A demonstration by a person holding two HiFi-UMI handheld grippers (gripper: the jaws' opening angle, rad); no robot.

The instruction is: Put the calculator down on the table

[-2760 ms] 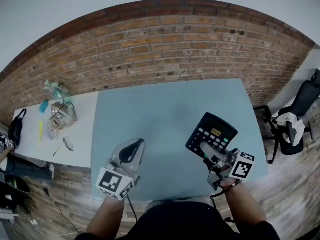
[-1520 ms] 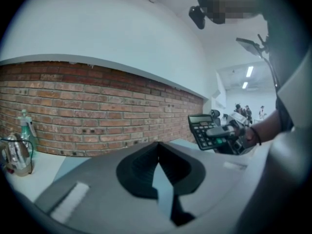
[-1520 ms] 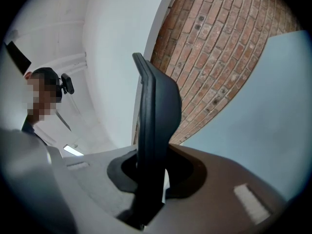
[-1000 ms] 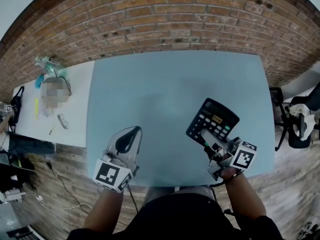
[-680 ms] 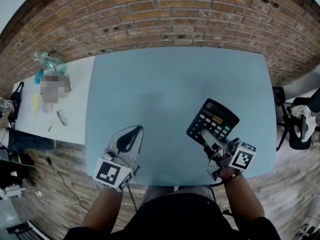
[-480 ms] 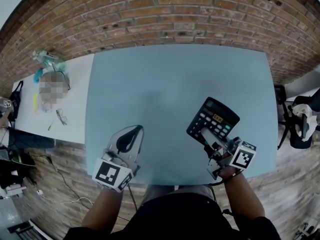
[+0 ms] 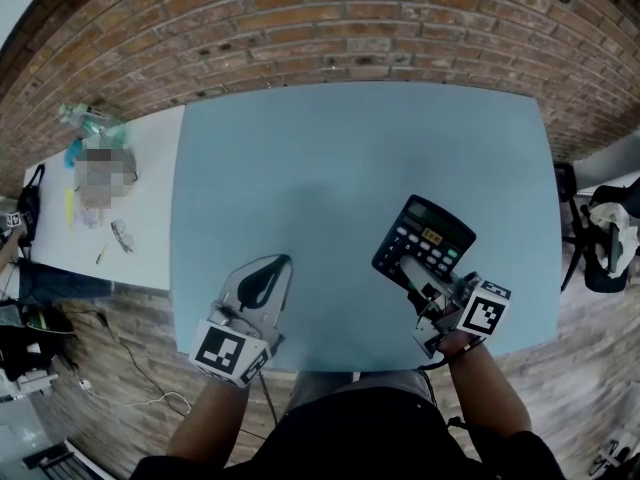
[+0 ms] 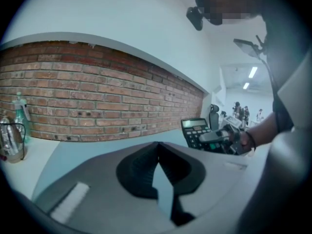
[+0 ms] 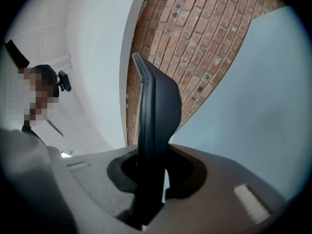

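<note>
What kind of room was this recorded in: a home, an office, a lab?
Probably an office or lab-style workroom rather than a home. A bare light-blue table stands against an exposed brick wall, a black office chair is off its right end, and a white side table holds scattered small items.

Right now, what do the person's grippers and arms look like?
The left gripper and right gripper are grey with black jaw pads, each bearing a black-and-white marker cube. A thin cable trails from the left one. The person's top is black.
</note>
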